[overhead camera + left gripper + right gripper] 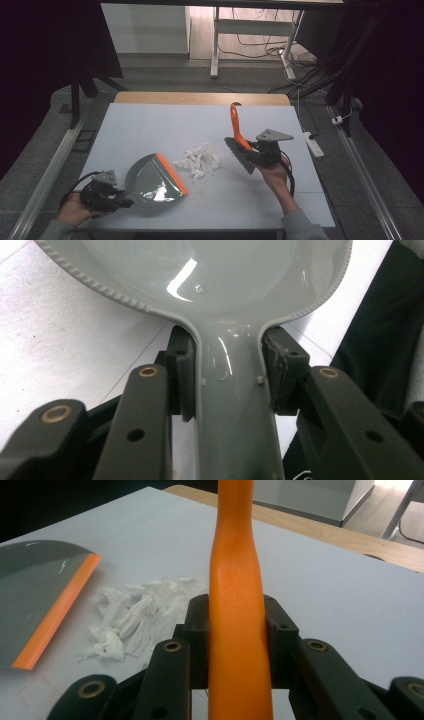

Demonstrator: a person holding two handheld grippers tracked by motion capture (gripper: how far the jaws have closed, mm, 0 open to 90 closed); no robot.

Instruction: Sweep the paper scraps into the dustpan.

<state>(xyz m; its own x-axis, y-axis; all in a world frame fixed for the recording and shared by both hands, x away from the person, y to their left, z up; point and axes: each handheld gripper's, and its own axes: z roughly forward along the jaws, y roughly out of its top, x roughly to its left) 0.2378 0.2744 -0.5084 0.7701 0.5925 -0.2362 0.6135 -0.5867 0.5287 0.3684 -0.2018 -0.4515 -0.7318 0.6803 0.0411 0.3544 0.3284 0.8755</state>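
you're at the sweeping step: your left gripper [112, 197] is clamped on the neck of the grey dustpan [152, 179], both pads pressing its handle [227, 390] from either side, and the pan lies flat on the white table [150, 125] with its orange lip [172, 173] facing the heap. your right gripper [260, 152] is clenched around the orange handle [237, 610] of the hand brush [239, 145], whose dark bristle head [240, 155] hangs tilted just right of the shredded white paper [199, 160]. the paper sits between brush and pan, near the lip but apart from it. next, judging from this layout, you'd lower the bristles to the table on the far side of the scraps and draw them toward the orange lip, holding the pan pressed down so nothing slips underneath. light shreds may scatter if you flick hard.
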